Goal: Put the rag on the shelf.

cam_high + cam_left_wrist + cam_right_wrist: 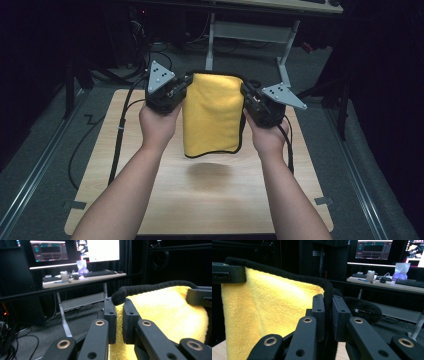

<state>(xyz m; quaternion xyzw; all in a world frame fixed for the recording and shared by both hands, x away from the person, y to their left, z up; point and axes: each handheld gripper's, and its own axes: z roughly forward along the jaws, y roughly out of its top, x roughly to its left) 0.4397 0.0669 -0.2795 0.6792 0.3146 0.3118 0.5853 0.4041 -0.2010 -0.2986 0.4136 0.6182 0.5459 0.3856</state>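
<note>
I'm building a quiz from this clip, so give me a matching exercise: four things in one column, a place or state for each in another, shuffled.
Things:
1. yellow towel
2. left gripper
3. right gripper
4. wooden table

Places or states:
A. bears the towel's shadow
B. shut on the towel's right top corner
C. hangs folded in the air
D. shut on the towel's left top corner

Pairs: 1-C, 2-D, 3-B, 4-A
</note>
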